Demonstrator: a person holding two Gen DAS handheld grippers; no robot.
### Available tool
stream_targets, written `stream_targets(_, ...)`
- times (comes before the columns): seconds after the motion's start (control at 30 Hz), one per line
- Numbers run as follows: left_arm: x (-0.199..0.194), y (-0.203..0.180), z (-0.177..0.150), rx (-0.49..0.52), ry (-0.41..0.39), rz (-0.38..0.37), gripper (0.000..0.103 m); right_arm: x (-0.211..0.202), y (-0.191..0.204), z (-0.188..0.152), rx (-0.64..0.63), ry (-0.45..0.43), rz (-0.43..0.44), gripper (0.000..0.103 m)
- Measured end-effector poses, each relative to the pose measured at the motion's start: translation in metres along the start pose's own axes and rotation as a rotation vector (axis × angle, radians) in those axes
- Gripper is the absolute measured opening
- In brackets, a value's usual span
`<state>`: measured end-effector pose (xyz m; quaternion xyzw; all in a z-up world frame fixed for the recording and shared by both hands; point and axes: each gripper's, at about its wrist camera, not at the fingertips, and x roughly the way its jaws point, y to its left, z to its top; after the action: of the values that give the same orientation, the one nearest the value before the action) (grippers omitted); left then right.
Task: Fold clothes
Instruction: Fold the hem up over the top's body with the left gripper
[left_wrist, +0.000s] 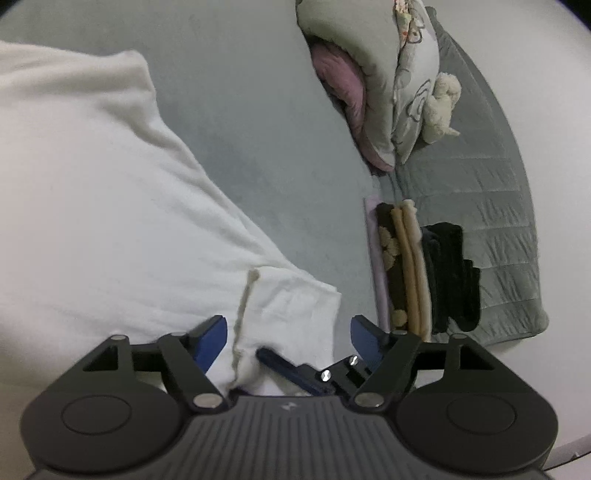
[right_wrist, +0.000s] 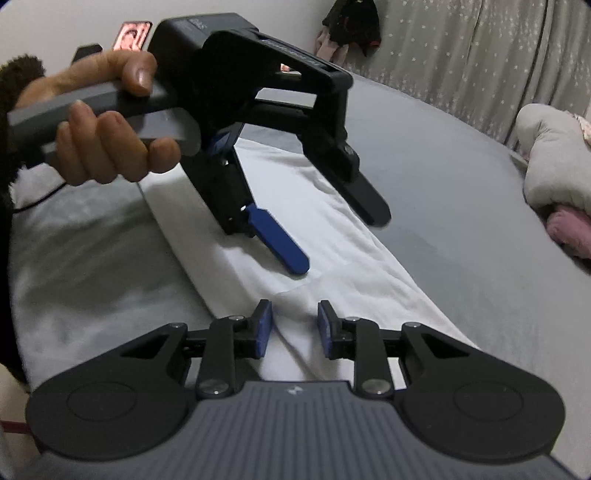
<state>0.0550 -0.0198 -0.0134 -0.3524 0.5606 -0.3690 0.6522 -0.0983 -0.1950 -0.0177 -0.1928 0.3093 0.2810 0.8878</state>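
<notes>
Right under the right gripper (right_wrist: 294, 328): a raised crease of the white garment (right_wrist: 369, 280), running between the two blue pads (right_wrist: 264, 328). Jaws parted by a modest gap, nothing pinched yet, cloth not visibly touched.

Just beyond, hovering over the same cloth: the left gripper (right_wrist: 340, 242), held by the left hand (right_wrist: 103, 147), jaws spread wide and empty, tips pointing down at the fabric. From its own camera, a cream seam (left_wrist: 242, 317) crossing the near corner of the garment, just inside the left pad.

Spread long and mostly flat across the grey bed sheet (left_wrist: 240, 110), with one narrow end nearest the grippers. Whether a shirt or trousers, cannot tell.

Looks light, soft and limp: likely to sag and drape from any single hold, and to slide easily over the sheet. No fragility to worry about. Best taken at two spread points along an edge or at the corners, near the seam where the cloth is doubled and firmer, pinching all layers together so that none slips free.

Further off, to the side: a stack of folded clothes (left_wrist: 402, 266) on a grey quilt (left_wrist: 480, 184), well apart from the garment. Beyond that, a bundled comforter (left_wrist: 369, 74) with a plush toy (left_wrist: 443, 103) against it.
</notes>
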Motion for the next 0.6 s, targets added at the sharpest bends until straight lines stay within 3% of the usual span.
stream_targets(0.1, 0.002, 0.001, 0.001, -0.006, 0.006, -0.010, 0.074, 0.000, -0.007, -0.001, 0.036, -0.009, -0.002, 0.025)
stream_targets(0.17, 0.001, 0.002, 0.002, -0.011, 0.011, -0.020, 0.074, -0.001, -0.017, -0.004, 0.111, -0.012, 0.009, 0.011)
stream_targets(0.23, 0.001, 0.001, 0.003, -0.013, 0.013, -0.027, 0.074, -0.004, -0.033, -0.008, 0.232, -0.028, 0.039, 0.006)
stream_targets(0.4, 0.005, -0.004, 0.001, -0.016, 0.030, -0.063, 0.074, -0.012, -0.074, -0.031, 0.574, -0.099, 0.163, 0.005)
stream_targets(0.5, 0.013, -0.010, -0.002, -0.014, 0.049, -0.068, 0.074, -0.016, -0.087, -0.042, 0.679, -0.140, 0.223, 0.005)
stream_targets(0.6, 0.024, -0.011, -0.004, -0.022, 0.062, -0.063, 0.073, -0.023, -0.090, -0.042, 0.700, -0.173, 0.270, 0.005)
